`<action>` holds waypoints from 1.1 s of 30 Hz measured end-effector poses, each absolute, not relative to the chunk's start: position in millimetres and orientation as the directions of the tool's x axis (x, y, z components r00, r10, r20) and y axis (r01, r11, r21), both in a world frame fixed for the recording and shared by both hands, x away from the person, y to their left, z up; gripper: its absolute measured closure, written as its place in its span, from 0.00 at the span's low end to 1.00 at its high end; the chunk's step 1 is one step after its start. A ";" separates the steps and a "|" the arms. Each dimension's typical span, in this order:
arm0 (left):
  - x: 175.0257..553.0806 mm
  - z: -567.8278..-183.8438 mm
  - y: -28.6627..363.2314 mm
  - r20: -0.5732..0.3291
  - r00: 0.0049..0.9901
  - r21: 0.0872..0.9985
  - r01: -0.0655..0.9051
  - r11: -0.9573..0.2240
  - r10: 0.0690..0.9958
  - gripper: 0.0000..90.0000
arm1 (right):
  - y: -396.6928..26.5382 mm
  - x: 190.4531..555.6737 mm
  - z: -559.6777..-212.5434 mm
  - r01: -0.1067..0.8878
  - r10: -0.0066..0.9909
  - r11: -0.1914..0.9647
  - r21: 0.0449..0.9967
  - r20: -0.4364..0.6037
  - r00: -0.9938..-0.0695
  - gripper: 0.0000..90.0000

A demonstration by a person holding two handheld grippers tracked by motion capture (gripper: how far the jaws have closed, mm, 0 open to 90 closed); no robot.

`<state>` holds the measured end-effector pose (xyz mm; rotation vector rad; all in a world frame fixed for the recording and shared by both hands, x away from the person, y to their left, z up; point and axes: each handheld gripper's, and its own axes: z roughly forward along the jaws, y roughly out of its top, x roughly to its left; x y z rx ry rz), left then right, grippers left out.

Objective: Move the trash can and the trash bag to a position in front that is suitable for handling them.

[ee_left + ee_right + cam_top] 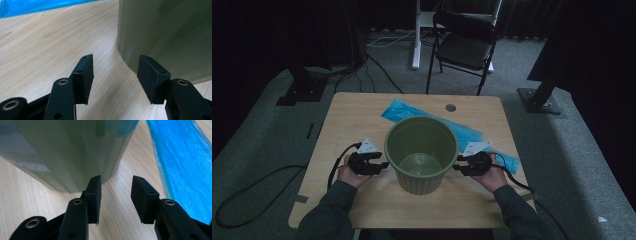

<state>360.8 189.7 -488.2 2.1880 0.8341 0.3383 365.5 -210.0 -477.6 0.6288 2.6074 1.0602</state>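
An empty green bucket stands upright in the middle of the wooden table. My left gripper lies level at the bucket's left side, and its jaws are open with bare wood between them; the bucket wall rises just past its right jaw. My right gripper points at the bucket from the right side. Its jaws stand apart with nothing between them, and the bucket wall looms just ahead and to the left of them. A blue plastic bag lies flat behind the bucket.
The blue bag reaches close to my right gripper, and a strip of the bag lies far ahead of my left gripper. A small round hole marks the table's far side. A black chair stands beyond the table.
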 end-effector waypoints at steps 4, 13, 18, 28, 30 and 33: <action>359.6 -487.2 187.6 -0.015 0.755 0.736 0.452 -0.504 0.656 0.52 | -204.1 366.4 -475.9 0.285 0.473 0.636 0.717 -0.071 -0.878 0.67; 359.5 -486.5 197.1 -0.017 0.731 0.742 0.467 -0.482 0.682 0.53 | -185.6 369.4 -474.5 0.259 0.448 0.650 0.715 -0.084 -0.890 0.68; 359.4 -486.6 201.6 -0.011 0.719 0.743 0.471 -0.476 0.695 0.54 | -179.0 371.7 -474.1 0.254 0.443 0.648 0.718 -0.085 -0.893 0.68; 358.3 -488.5 205.5 -0.004 0.711 0.738 0.477 -0.477 0.703 0.53 | -193.3 377.6 -471.8 0.267 0.484 0.621 0.737 -0.092 -0.870 0.67; 358.5 -488.8 206.6 -0.007 0.708 0.741 0.478 -0.473 0.706 0.53 | -202.2 380.3 -473.5 0.285 0.511 0.615 0.736 -0.096 -0.854 0.67; 359.6 -488.9 206.9 -0.009 0.707 0.741 0.479 -0.470 0.708 0.53 | -215.6 385.2 -476.3 0.319 0.545 0.605 0.729 -0.087 -0.834 0.65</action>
